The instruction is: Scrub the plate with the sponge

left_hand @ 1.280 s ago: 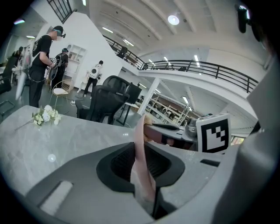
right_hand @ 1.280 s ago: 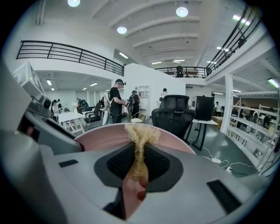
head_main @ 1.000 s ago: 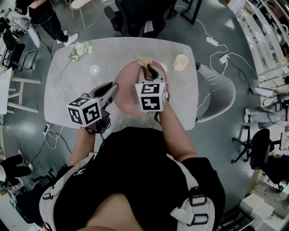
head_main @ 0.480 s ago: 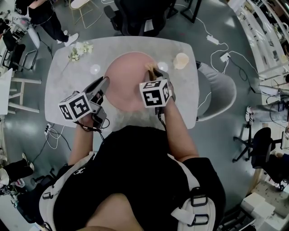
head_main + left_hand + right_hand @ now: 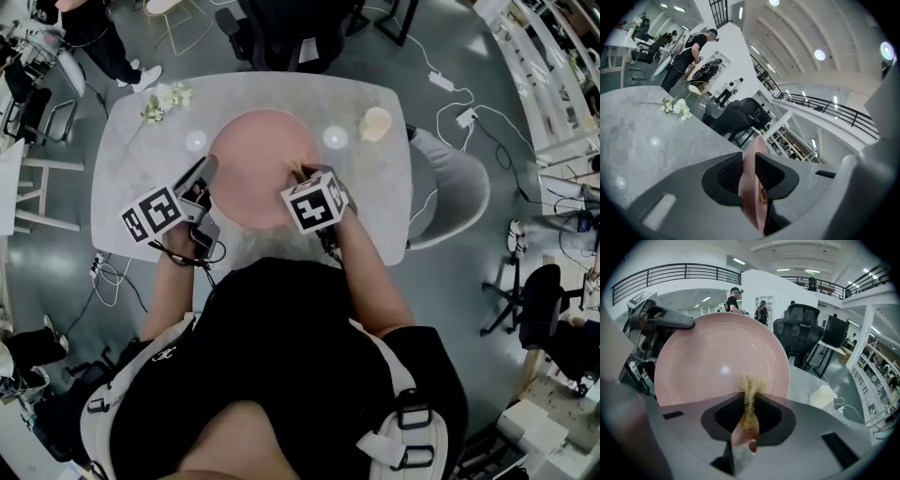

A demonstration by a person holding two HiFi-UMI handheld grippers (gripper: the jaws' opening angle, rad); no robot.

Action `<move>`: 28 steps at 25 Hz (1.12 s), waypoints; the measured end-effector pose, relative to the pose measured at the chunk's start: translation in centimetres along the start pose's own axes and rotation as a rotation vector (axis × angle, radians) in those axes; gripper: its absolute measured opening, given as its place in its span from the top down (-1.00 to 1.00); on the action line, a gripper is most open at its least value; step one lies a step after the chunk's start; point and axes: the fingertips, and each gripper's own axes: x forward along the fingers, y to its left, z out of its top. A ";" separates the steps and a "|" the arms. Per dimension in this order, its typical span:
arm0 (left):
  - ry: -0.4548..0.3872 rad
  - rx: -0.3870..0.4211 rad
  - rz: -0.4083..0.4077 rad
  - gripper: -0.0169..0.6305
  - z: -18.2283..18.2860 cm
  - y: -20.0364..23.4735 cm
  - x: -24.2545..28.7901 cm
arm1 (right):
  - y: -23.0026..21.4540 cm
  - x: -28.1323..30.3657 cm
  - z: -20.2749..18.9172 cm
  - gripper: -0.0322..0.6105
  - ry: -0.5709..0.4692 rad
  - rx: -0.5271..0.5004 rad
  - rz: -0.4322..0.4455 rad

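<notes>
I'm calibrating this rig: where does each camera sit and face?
Head view: on the person's head, facing down: grey table, round pink plate, left gripper, right gripper, forearms, torso.
Left gripper view: on that gripper, along its jaws, just been opening, with the plate's rim between.
Right gripper view: on that gripper, facing the plate past its gripped tan fibrous sponge.
All share the plate.

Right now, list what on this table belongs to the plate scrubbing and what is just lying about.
In the job: pink plate; tan fibrous sponge, pinched by the right gripper; left gripper, jaws just been opening, plate rim between them.
Lying about: white flower sprig; cream-coloured item beyond the right gripper.
</notes>
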 end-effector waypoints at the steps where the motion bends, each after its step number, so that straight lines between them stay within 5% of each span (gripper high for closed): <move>1: -0.005 -0.002 0.006 0.71 0.0 0.2 0.0 | 0.6 0.1 -0.3 0.69 0.010 -0.005 0.021; 8: -0.024 -0.030 0.031 0.70 -0.1 1.2 0.5 | 4.6 0.1 -1.2 0.69 0.035 0.009 0.154; 13: -0.017 -0.006 0.004 0.70 -0.4 0.3 0.7 | 8.1 -0.9 -0.3 0.69 0.012 0.151 0.391; 17: 0.011 -0.003 -0.022 0.70 -1.3 -0.6 1.3 | 9.6 -1.6 1.5 0.69 -0.030 0.190 0.476; 22: 0.058 0.033 -0.057 0.70 -2.5 -2.1 2.0 | 9.9 -2.1 4.0 0.69 -0.091 0.162 0.455; 28: 0.132 0.253 -0.087 0.70 -3.4 -4.1 2.1 | 7.2 -2.5 5.6 0.69 -0.180 -0.012 0.215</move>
